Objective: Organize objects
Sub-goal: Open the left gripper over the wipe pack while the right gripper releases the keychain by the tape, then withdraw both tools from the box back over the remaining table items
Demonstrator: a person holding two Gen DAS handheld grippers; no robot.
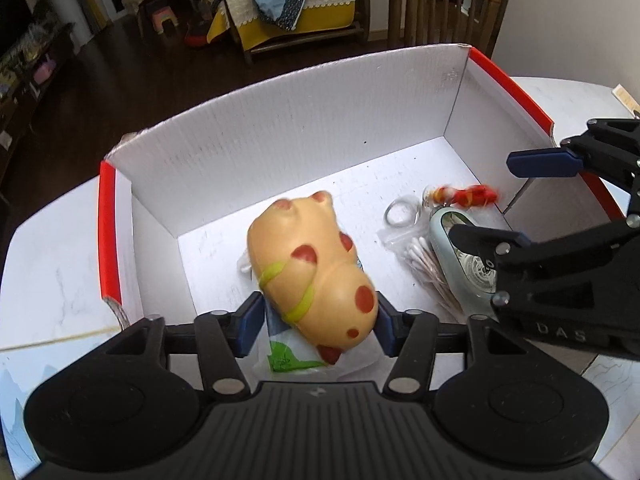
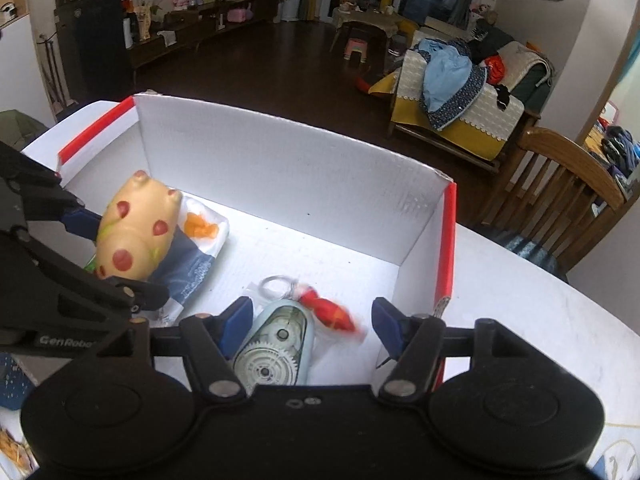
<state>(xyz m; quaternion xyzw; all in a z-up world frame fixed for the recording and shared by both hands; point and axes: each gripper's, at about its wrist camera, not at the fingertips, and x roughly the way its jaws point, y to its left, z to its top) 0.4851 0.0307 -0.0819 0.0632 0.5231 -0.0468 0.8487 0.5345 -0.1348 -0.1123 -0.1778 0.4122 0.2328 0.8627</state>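
My white table [image 1: 60, 280] carries the open white box [image 1: 280, 132] with red-edged side walls, set toward its far edge. In the box's left half, my left gripper [image 1: 318, 318] is clamped on the tan spotted pig toy [image 1: 308, 268], blue pads pressed to its flanks; beneath it lies a plastic packet [image 2: 192, 264] whose print is too blurred to read. My right gripper [image 2: 312, 326] hangs with its jaws spread wide and empty over the box's right half, above a pale blue geared gadget [image 2: 276, 348], its near end cut off by the gripper body. Beside that, a bag of cotton swabs [image 1: 424, 260], a smeared red trinket [image 2: 330, 312] and a metal ring [image 1: 400, 212]. The gripper bodies read "GenRobo…" and "DAS", both partly cut off.
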